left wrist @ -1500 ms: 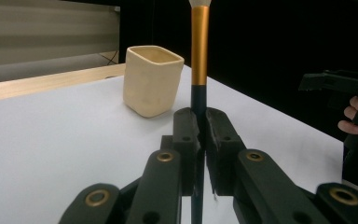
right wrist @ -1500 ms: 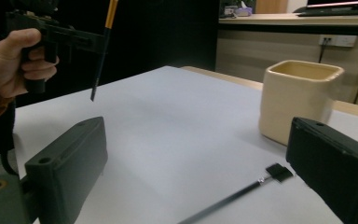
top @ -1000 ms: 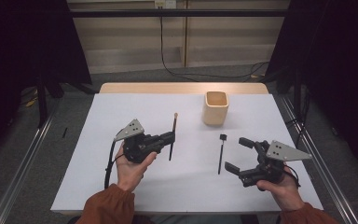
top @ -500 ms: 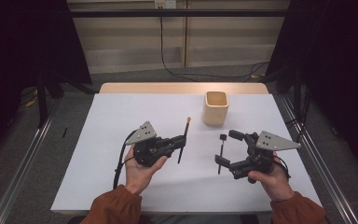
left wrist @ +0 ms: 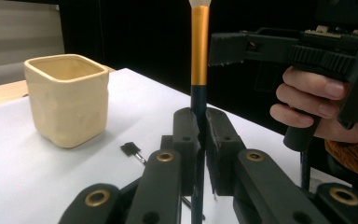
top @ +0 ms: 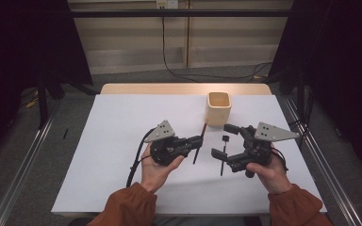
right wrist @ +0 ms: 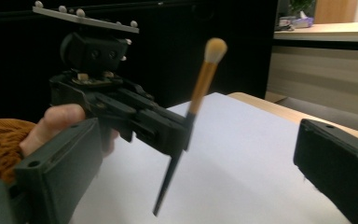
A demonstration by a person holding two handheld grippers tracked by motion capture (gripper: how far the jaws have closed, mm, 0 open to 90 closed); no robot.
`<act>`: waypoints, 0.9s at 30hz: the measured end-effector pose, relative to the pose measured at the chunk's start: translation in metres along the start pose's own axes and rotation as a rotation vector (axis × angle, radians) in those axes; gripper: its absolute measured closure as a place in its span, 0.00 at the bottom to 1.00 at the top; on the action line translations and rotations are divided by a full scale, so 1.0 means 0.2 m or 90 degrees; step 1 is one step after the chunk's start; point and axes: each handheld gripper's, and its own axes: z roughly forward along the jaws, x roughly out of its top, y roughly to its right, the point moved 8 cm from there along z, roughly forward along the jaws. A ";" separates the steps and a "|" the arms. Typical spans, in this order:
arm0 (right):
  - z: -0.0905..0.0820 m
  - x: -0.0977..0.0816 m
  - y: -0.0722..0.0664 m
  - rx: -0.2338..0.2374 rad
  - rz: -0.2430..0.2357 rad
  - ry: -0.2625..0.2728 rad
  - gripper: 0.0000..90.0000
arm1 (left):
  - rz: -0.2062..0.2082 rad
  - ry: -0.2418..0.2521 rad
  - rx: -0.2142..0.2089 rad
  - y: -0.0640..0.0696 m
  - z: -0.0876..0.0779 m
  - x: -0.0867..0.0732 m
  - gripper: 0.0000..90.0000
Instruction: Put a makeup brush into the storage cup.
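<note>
A white sheet [top: 122, 141] covers the counter [top: 184, 89], whose wooden far edge shows at upper centre. Grey floor [top: 23, 155] lies around it, with metal rails [top: 26, 165] at lower left and right. Behind, a pale panelled wall [top: 136, 42] carries a black cable [top: 167, 52]; dark curtains [top: 23, 42] fill both upper corners.

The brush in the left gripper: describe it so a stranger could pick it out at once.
Start at the white table and find the cream square cup near its far edge. Just in front of the cup, the left gripper is shut on a slim makeup brush, lifted off the table. Unlike the all-black tool lying flat beside it, it has a gold ferrule and pale bristles.
</note>
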 end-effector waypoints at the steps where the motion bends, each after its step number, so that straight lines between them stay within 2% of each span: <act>1: 0.00 0.00 0.00 0.000 0.000 0.000 0.02 | 0.002 -0.001 0.001 0.00 0.00 0.00 0.93; 4: 0.02 0.00 0.00 0.008 -0.002 -0.004 0.05 | -0.003 0.000 0.003 0.00 0.01 -0.01 0.93; 7: 0.06 -0.01 0.02 0.003 -0.002 -0.021 0.10 | -0.011 0.002 0.006 -0.01 0.00 -0.02 0.93; 12: 0.12 -0.01 0.04 0.011 -0.005 -0.036 0.18 | -0.007 -0.002 0.014 -0.03 -0.01 -0.04 0.93; 14: 0.14 0.00 0.03 0.018 -0.010 -0.039 0.16 | -0.007 -0.002 0.015 -0.03 -0.01 -0.04 0.93; 18: 0.18 0.02 0.03 0.024 0.003 -0.033 0.19 | -0.005 0.000 0.017 -0.03 -0.02 -0.04 0.93; 22: 0.21 0.01 0.03 0.026 0.005 -0.052 0.34 | -0.005 -0.002 0.018 -0.03 -0.02 -0.04 0.93; 27: 0.22 0.00 0.05 0.031 0.021 -0.049 0.50 | -0.006 -0.003 0.016 -0.03 -0.01 -0.04 0.93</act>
